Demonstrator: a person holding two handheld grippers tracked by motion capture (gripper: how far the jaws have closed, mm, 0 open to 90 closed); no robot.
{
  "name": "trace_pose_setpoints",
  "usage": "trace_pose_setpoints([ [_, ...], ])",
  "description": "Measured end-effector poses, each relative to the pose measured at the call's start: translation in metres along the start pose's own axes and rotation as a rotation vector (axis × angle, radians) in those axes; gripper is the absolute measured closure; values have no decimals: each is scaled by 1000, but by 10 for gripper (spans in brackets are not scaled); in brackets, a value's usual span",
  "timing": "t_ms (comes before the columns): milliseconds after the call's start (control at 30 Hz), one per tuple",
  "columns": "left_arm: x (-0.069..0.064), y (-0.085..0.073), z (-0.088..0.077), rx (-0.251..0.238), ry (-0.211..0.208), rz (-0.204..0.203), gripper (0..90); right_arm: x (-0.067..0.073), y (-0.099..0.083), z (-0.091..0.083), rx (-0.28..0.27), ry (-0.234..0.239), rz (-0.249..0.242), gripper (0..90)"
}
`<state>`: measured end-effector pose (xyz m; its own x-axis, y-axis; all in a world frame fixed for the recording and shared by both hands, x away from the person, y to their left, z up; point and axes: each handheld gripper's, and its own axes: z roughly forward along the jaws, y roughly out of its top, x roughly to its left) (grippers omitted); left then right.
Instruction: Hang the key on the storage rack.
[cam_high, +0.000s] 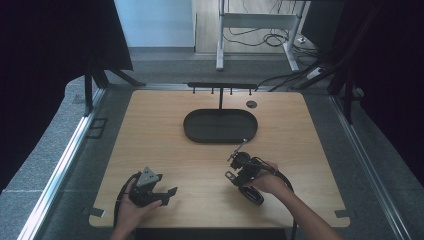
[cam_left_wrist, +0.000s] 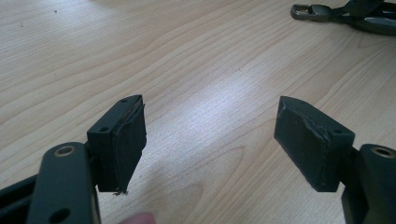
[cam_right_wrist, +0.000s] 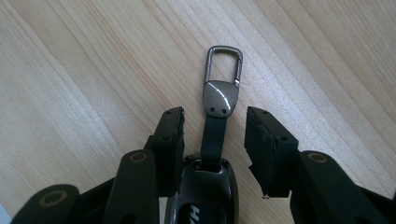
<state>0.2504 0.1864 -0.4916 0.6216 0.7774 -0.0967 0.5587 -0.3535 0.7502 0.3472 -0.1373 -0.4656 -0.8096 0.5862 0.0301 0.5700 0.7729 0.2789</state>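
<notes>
A dark key fob (cam_right_wrist: 201, 198) lies on the wooden table (cam_high: 165, 145), and a black strap runs from it to a silver metal clasp (cam_right_wrist: 223, 70). My right gripper (cam_right_wrist: 212, 140) hangs over it, jaws parted on either side of the strap and the fob's top end. A gap shows at the right pad, so the pads are not pressing. In the high view the clasp (cam_high: 242, 146) pokes out beyond the right gripper (cam_high: 237, 165) toward the tray. My left gripper (cam_high: 167, 184) rests near the front left, open and empty (cam_left_wrist: 210, 140), with the clasp (cam_left_wrist: 306, 10) far off.
A black oval tray (cam_high: 192, 131) sits at the table's back centre. Behind it stands a low black rail with hooks (cam_high: 220, 86). A small round grommet (cam_high: 251, 104) is set in the tabletop at the back right. Bare wood lies between the two grippers.
</notes>
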Motion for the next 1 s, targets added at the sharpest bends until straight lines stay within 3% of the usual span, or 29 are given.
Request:
trace_pose_setpoints([
  [400, 0, 0, 1, 2, -3, -2, 255, 3, 1, 11, 49, -1, -1, 612],
  [1000, 0, -1, 2, 4, -3, -1, 256, 7, 1, 14, 69, -41, -6, 681],
])
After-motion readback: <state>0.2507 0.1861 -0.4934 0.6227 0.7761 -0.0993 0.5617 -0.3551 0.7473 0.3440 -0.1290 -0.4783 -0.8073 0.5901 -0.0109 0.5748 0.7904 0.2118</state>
